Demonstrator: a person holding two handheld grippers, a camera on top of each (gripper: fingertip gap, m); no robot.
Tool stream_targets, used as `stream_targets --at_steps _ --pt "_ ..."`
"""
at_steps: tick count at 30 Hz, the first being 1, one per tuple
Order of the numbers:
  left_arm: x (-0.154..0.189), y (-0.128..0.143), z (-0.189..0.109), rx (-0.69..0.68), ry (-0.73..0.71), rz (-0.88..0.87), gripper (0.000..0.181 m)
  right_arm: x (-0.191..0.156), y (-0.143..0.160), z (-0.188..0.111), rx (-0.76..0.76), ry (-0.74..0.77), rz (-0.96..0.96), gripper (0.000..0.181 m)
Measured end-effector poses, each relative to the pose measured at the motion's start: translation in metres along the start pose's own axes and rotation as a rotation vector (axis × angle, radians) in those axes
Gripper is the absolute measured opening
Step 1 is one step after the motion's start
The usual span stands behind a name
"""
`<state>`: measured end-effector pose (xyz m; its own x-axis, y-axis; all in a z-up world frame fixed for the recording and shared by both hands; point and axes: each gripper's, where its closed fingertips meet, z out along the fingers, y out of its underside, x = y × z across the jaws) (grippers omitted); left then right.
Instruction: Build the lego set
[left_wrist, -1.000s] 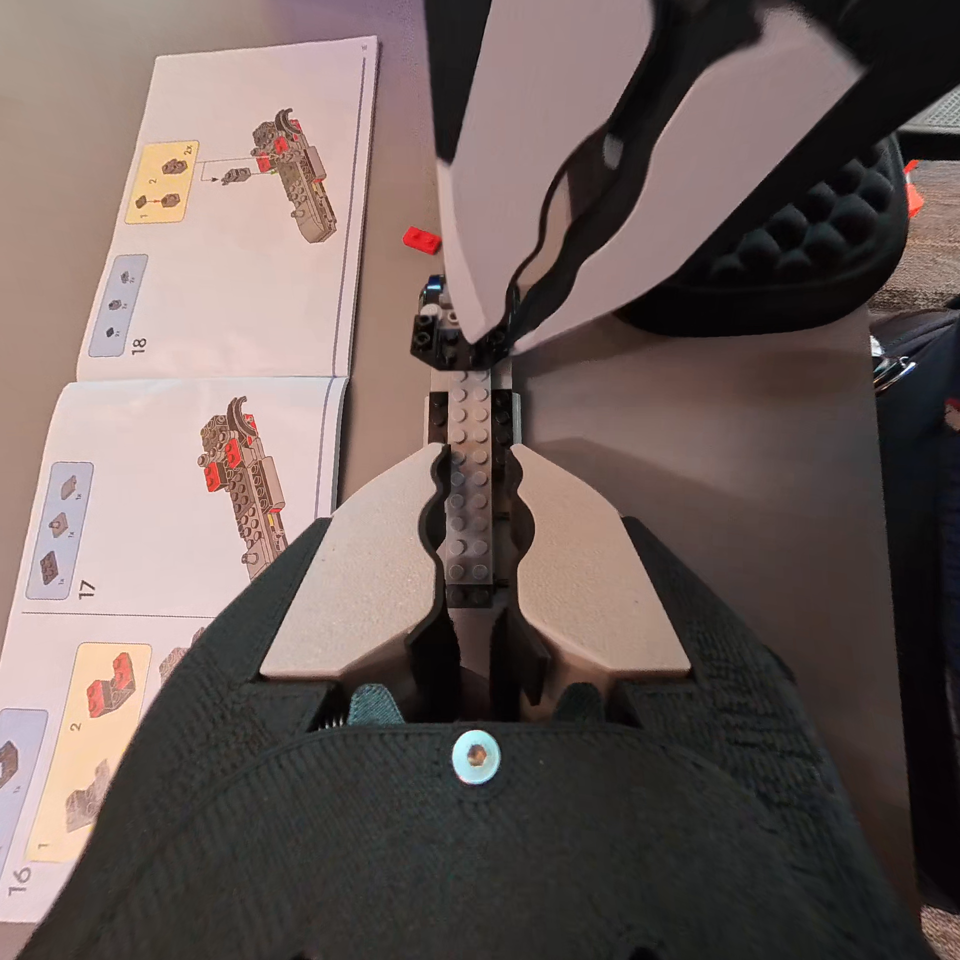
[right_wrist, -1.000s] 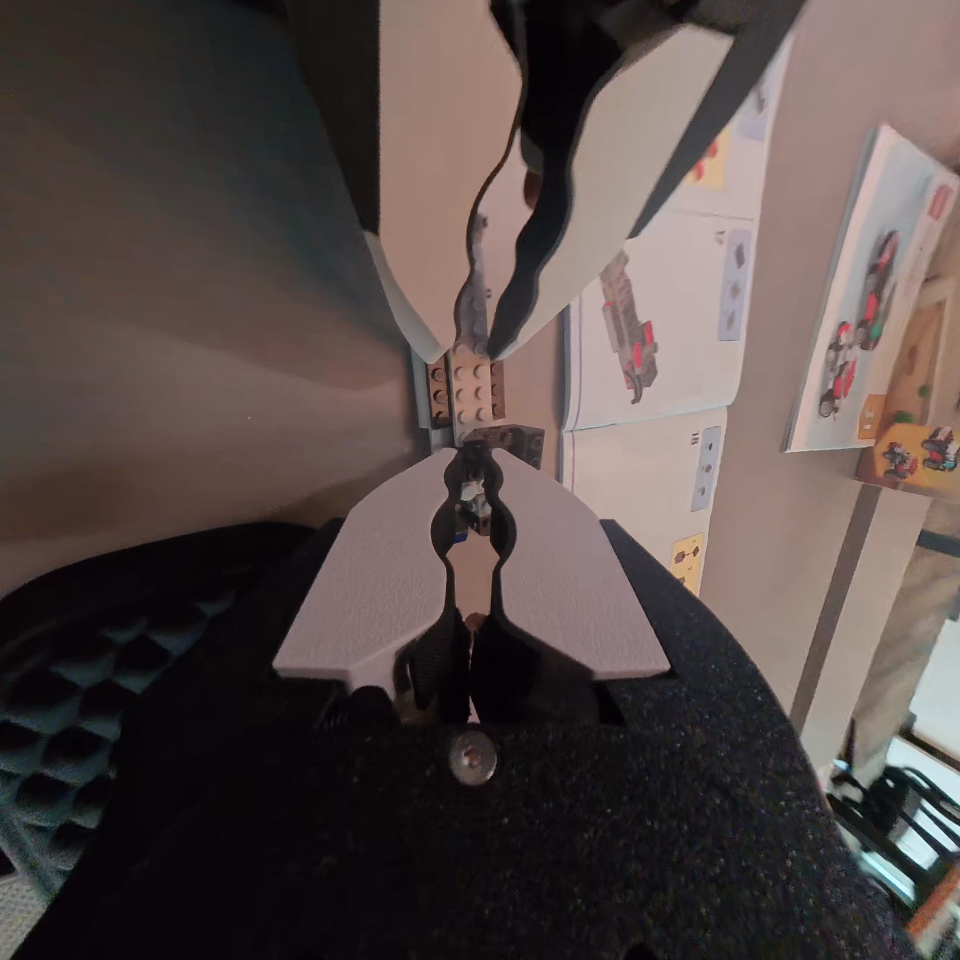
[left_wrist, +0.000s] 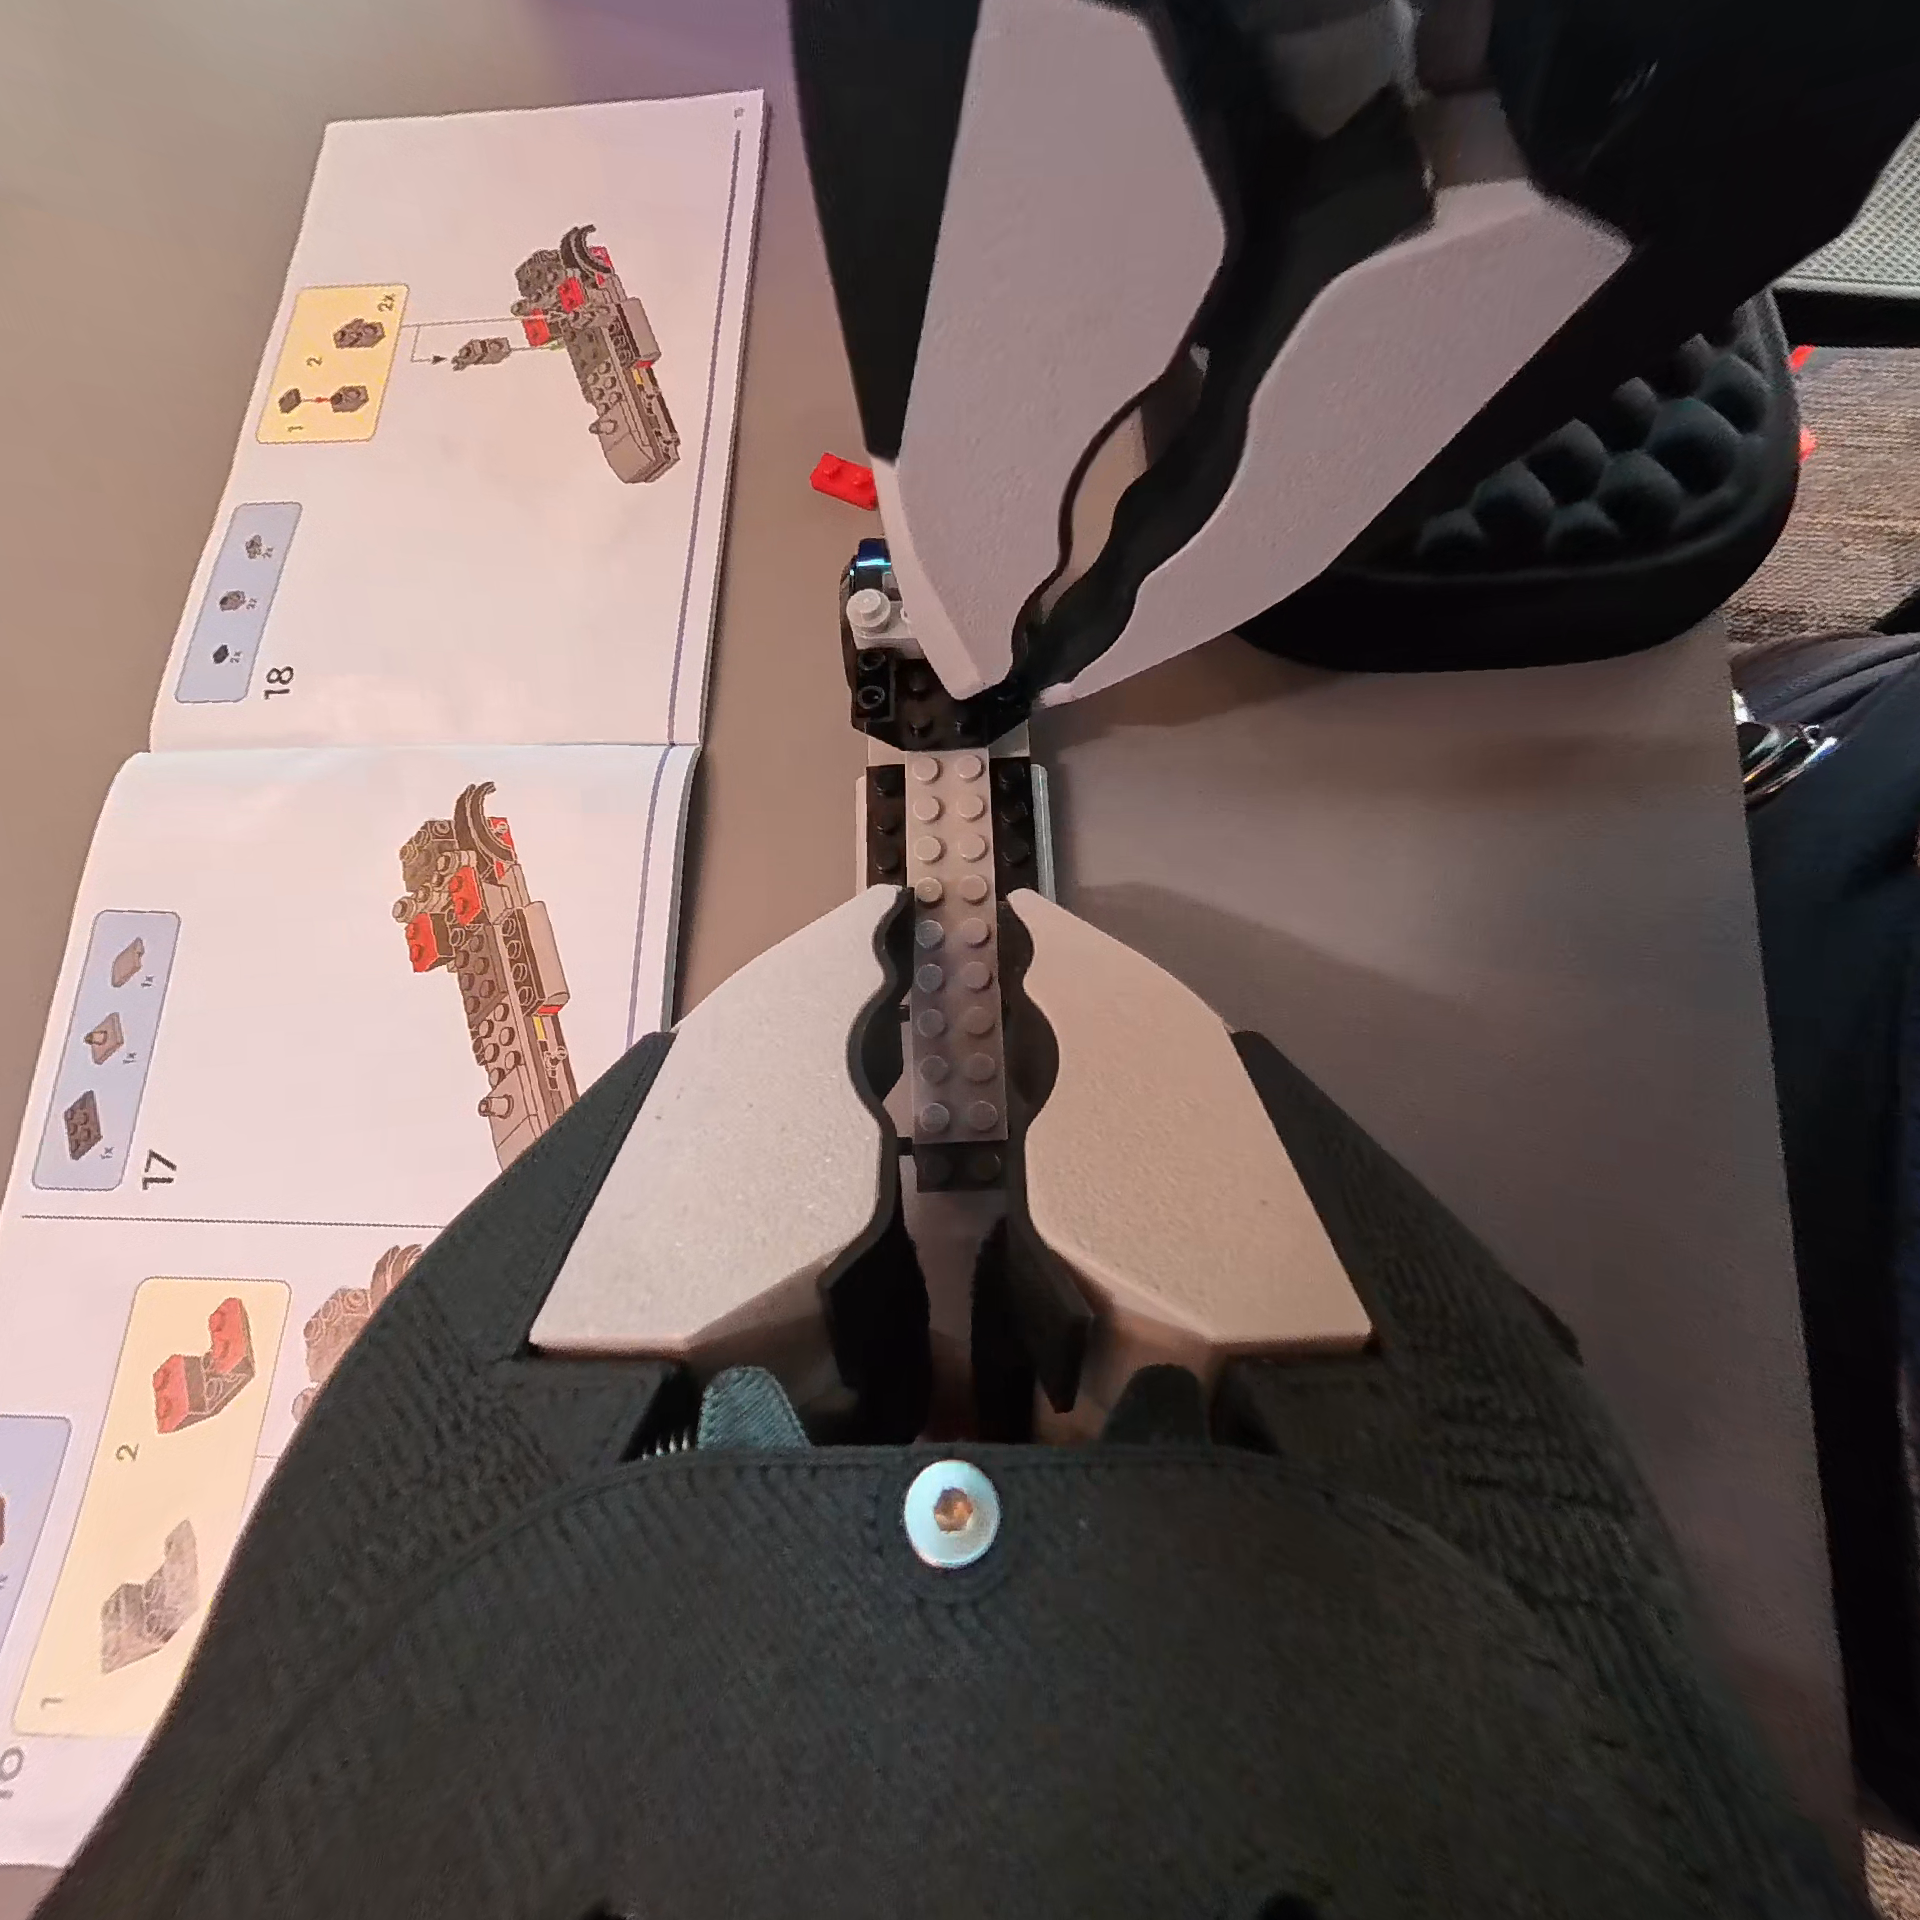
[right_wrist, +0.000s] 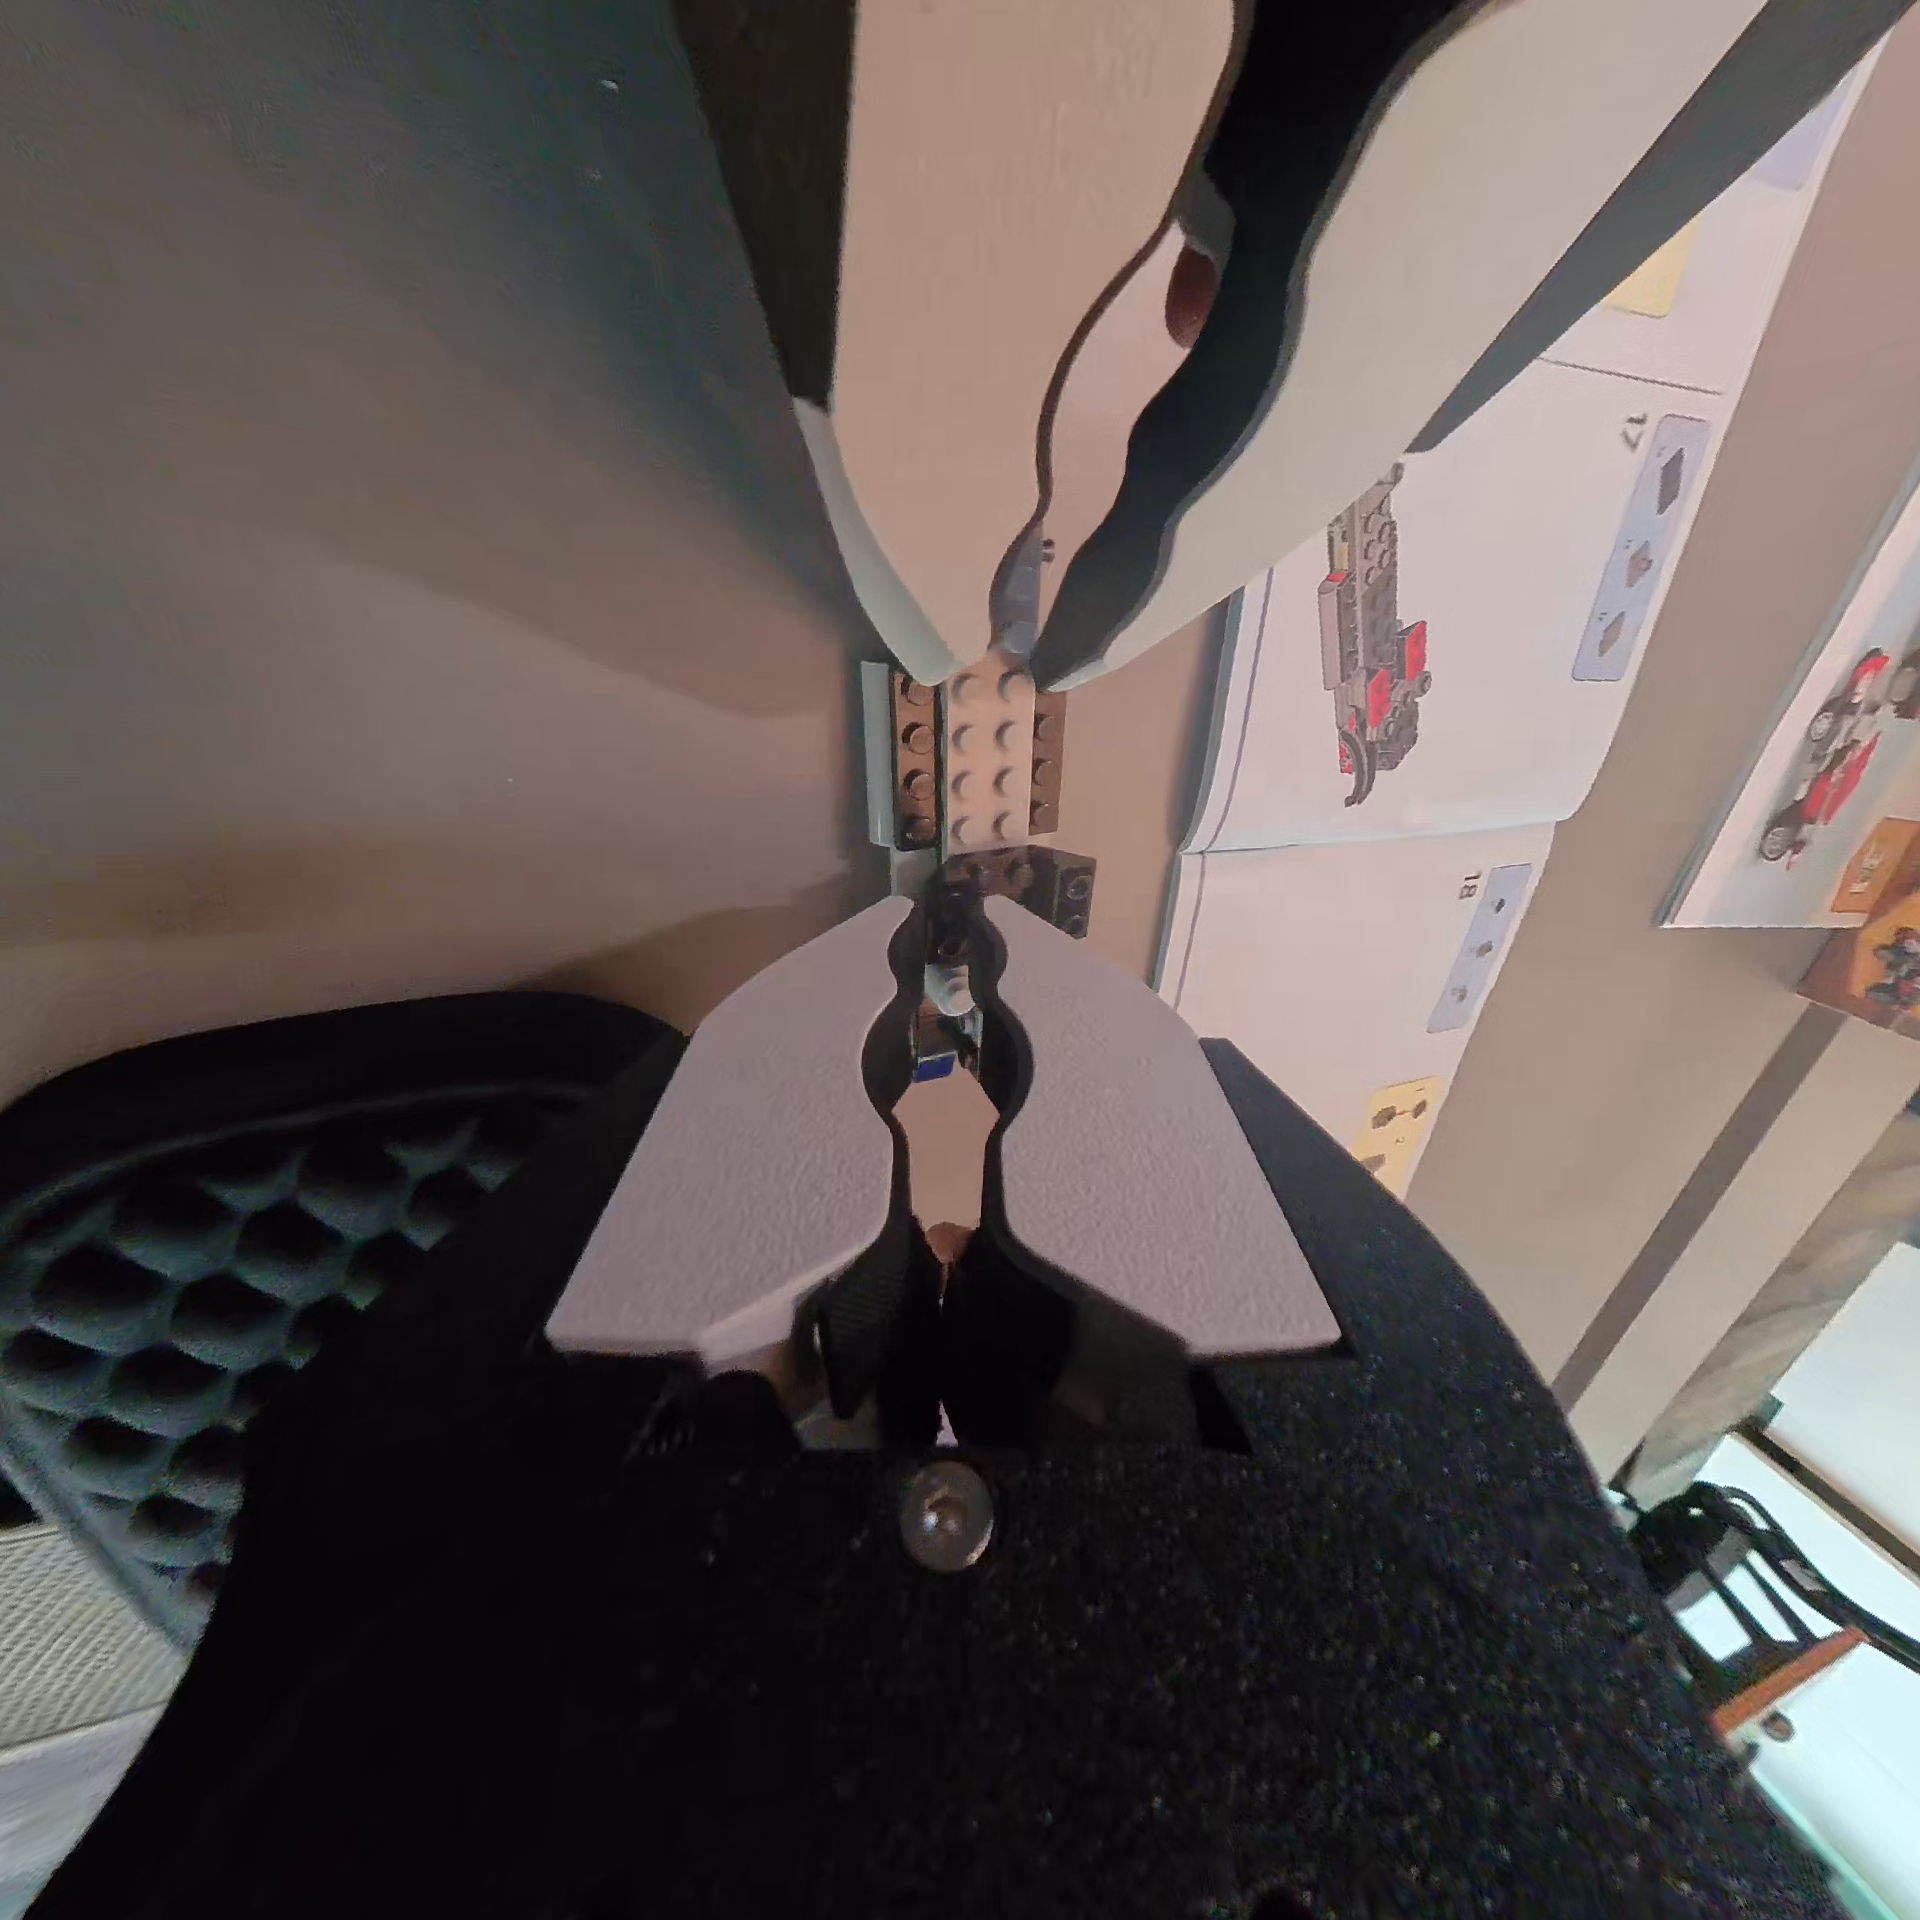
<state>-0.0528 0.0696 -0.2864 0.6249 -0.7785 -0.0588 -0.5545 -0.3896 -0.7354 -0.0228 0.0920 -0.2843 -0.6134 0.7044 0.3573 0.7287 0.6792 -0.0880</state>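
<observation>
A long Lego build (left_wrist: 951, 883), a grey studded plate on a black base, lies along the table. My left gripper (left_wrist: 956, 914) is shut on its near half, with a finger on each side. My right gripper (left_wrist: 1013, 691) comes down from the far side and its tips are shut on a black brick (left_wrist: 914, 707) at the build's far end. In the right wrist view the right gripper (right_wrist: 951, 914) pinches that black brick (right_wrist: 951, 935). The build (right_wrist: 982, 758) runs on to the left gripper (right_wrist: 1008, 665) beyond. A small grey stud piece (left_wrist: 873, 613) sits at the far end.
An open instruction booklet (left_wrist: 468, 468) lies flat to the left of the build. A loose red plate (left_wrist: 844, 483) lies beyond the build. A black padded object (left_wrist: 1610, 520) sits at the far right by the table edge (left_wrist: 1756, 935). A Lego box (right_wrist: 1829, 727) lies past the booklet. My right fingertips sit around 4 cm from my left ones.
Hardly anything has moved. Both grippers keep their hold on the build, and the right gripper has tilted slightly over the far end.
</observation>
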Motion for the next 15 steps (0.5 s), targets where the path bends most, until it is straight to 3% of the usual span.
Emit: stream_targets --at_steps 15 --pt "0.0004 -0.0002 0.0018 0.018 0.032 -0.032 0.015 -0.0010 0.0005 0.0002 -0.029 -0.120 -0.035 0.008"
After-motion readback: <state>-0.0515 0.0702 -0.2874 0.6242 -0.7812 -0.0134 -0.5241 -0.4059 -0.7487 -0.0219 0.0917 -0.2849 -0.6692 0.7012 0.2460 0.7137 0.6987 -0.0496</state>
